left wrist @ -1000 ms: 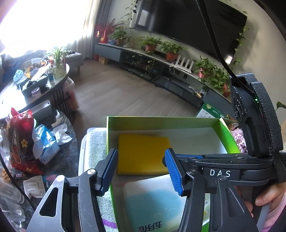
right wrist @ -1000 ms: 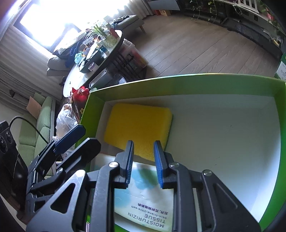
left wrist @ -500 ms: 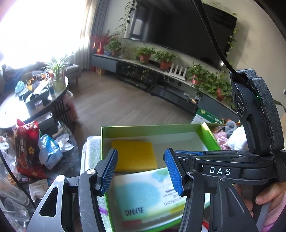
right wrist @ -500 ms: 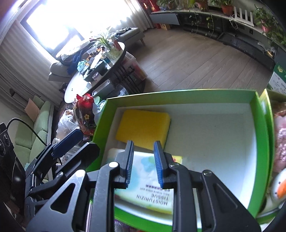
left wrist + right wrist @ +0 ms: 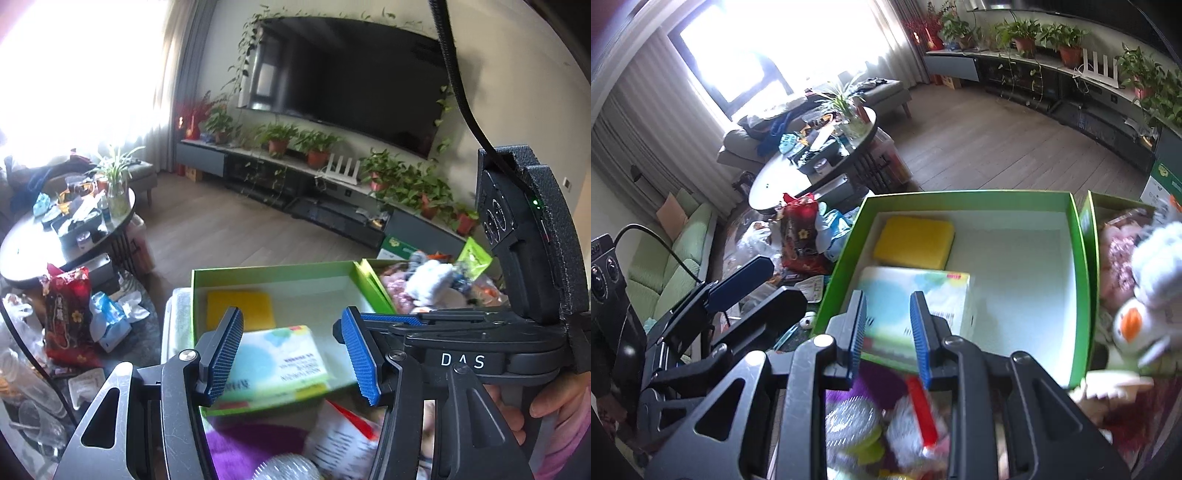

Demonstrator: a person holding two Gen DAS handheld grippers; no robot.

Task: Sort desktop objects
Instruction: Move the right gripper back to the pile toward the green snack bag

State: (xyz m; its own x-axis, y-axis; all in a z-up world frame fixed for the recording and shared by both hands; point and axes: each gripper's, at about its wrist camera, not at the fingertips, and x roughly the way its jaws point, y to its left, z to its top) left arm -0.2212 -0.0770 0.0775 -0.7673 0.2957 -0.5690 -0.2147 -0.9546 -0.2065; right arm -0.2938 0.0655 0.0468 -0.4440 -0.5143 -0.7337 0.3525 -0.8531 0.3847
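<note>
Hovering over a green box (image 5: 1082,258), two empty grippers.
Left gripper (image 5: 291,354) jaws gape wide; right gripper (image 5: 888,332) jaws stand narrowly apart. Inside the box lie a yellow sponge (image 5: 914,242) and a tissue pack (image 5: 923,295), touching.

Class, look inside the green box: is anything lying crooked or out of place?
The tissue pack lies askew in the green box, its edges skewed against the walls. The yellow sponge behind it sits flat in the corner. Nothing looks spilled or damaged.
</note>
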